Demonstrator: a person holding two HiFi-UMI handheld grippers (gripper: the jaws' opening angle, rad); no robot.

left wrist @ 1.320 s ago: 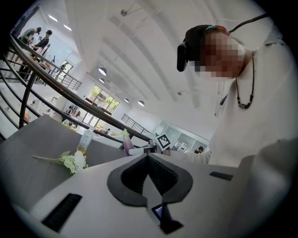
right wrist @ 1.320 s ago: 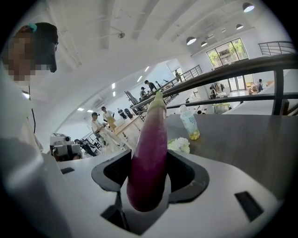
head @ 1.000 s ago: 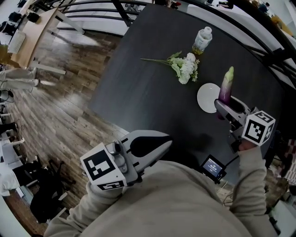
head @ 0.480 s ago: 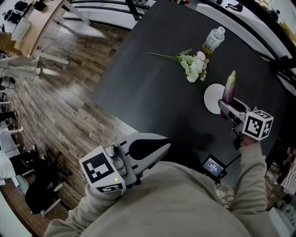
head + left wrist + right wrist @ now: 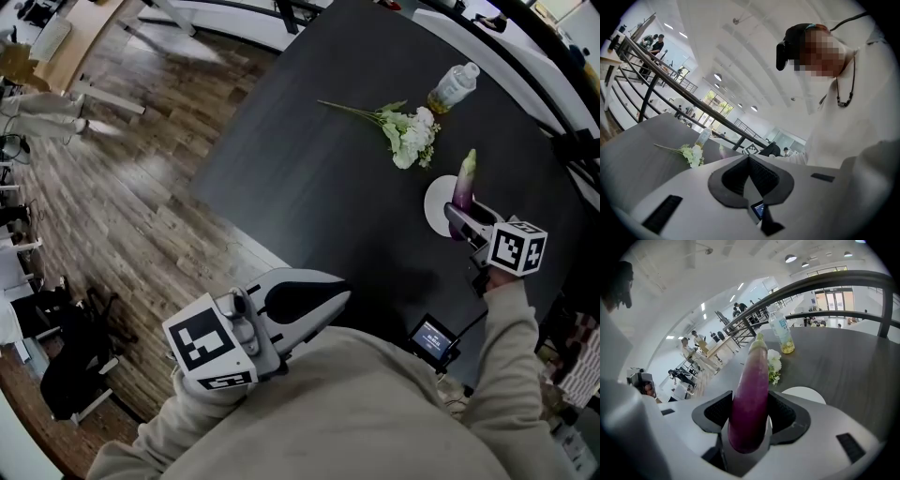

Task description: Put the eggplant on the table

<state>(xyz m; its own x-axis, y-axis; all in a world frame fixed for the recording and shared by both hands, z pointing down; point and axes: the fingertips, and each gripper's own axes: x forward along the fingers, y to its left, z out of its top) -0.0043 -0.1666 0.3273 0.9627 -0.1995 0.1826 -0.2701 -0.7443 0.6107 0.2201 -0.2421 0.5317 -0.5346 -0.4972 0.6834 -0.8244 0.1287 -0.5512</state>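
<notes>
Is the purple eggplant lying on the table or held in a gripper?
Held, not on the dark table. The right gripper is shut on the long purple eggplant, which stands up between its jaws.

The long purple eggplant [image 5: 463, 183], green-tipped, was gripped by the right tool [image 5: 458, 218], angled upward over the table [image 5: 309, 178] toward its right edge.

A wood-plank floor [image 5: 141, 206] borders the dark table [image 5: 319, 178] under a white, lamp-dotted ceiling [image 5: 754, 61].

Right gripper [image 5: 462, 217]: has come down with the eggplant [image 5: 464, 180], now closer to the white plate [image 5: 436, 207].
Head view: flowers [image 5: 411, 135] and bottle [image 5: 453, 87] sit further right.
</notes>
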